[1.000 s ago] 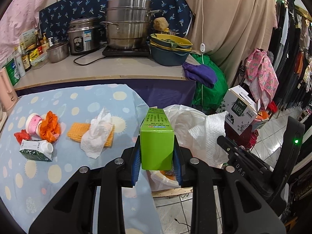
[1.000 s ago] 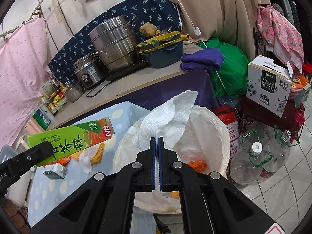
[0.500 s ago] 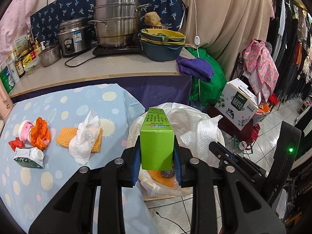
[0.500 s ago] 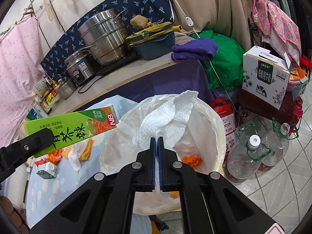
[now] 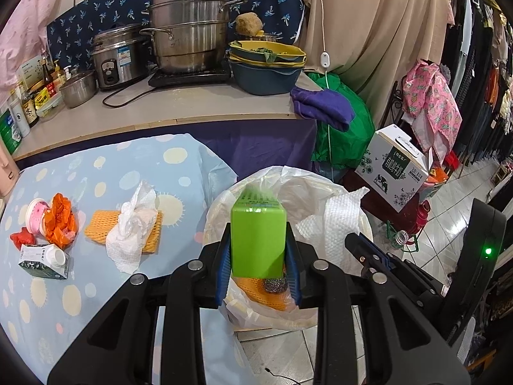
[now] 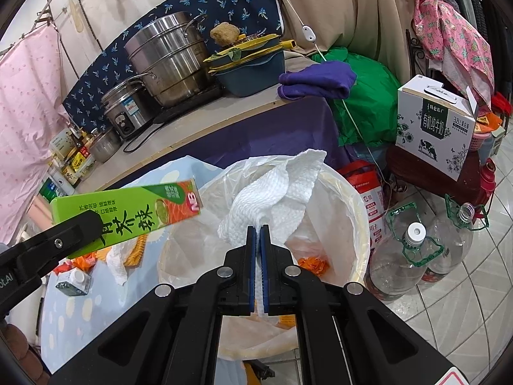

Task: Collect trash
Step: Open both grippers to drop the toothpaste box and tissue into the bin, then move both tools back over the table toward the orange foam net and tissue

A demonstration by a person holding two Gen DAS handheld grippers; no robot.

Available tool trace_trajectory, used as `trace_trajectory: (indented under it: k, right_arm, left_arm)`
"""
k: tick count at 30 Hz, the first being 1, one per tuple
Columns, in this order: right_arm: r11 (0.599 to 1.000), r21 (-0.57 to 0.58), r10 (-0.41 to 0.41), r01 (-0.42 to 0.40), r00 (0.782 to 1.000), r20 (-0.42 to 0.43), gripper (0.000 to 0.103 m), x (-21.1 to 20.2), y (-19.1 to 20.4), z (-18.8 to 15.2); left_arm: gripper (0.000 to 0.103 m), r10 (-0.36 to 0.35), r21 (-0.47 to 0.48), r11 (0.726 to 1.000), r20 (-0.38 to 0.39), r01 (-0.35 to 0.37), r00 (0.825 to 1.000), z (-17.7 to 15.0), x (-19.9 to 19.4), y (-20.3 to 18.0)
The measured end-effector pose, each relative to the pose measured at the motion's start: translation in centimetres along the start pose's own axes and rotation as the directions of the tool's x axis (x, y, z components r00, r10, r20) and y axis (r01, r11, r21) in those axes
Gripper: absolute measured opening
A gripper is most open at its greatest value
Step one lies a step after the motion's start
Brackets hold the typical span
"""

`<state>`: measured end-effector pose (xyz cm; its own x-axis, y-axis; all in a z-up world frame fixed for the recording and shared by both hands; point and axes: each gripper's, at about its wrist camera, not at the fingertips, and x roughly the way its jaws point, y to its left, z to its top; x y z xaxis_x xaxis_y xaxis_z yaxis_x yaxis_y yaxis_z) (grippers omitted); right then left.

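My left gripper is shut on a green carton box and holds it over the white bag-lined trash bin. My right gripper grips a white paper towel above the same bin. Its jaws are opening by a sliver, with the towel still between the pads. The green box shows at the left of the right wrist view. On the blue dotted tablecloth lie a crumpled tissue, an orange foam net, an orange wrapper, a pink cup and a small carton.
A counter behind holds steel pots, a rice cooker and stacked basins. Right of the bin stand a milk carton case and empty water bottles on the tiled floor. Orange scraps lie inside the bin.
My left gripper has carried the green box rightwards, from the table's edge to above the bin. The right gripper's jaws have parted slightly around the paper towel.
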<state>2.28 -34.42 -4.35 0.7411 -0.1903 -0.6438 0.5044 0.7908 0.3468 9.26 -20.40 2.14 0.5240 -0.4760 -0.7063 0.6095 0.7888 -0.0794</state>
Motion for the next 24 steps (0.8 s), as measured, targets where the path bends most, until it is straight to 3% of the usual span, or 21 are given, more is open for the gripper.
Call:
trace_trajectory:
  k: [2,9,13,24]
  right_arm:
    - [1.0,0.006,0.001,-0.001,1.0,0.003,0.01,-0.1,-0.1,0.1]
    - [1.0,-0.006,-0.008,0.008,1.0,0.023,0.027,-0.7,0.3,0.1]
    - [1.0,-0.016,-0.012,0.012,0.999,0.039,0.035,-1.3,0.7,0.2]
    - [0.999,-0.032,0.002,0.0,0.999,0.049,0.041,-2.1,1.9,0.2]
  left_arm:
    - [0.029,0.007,0.0,1.0,0.002,-0.007,1.0,0.0,0.1,0.0]
    - [0.045,0.025,-0.008,1.0,0.009,-0.025,1.0,0.1,0.1,0.1]
    - [0.048,0.031,-0.016,0.999,0.012,-0.031,0.999,0.1,0.0,0.3]
    - [0.053,0.047,-0.043,0.998,0.018,-0.046,0.999,-0.2,-0.6,1.6]
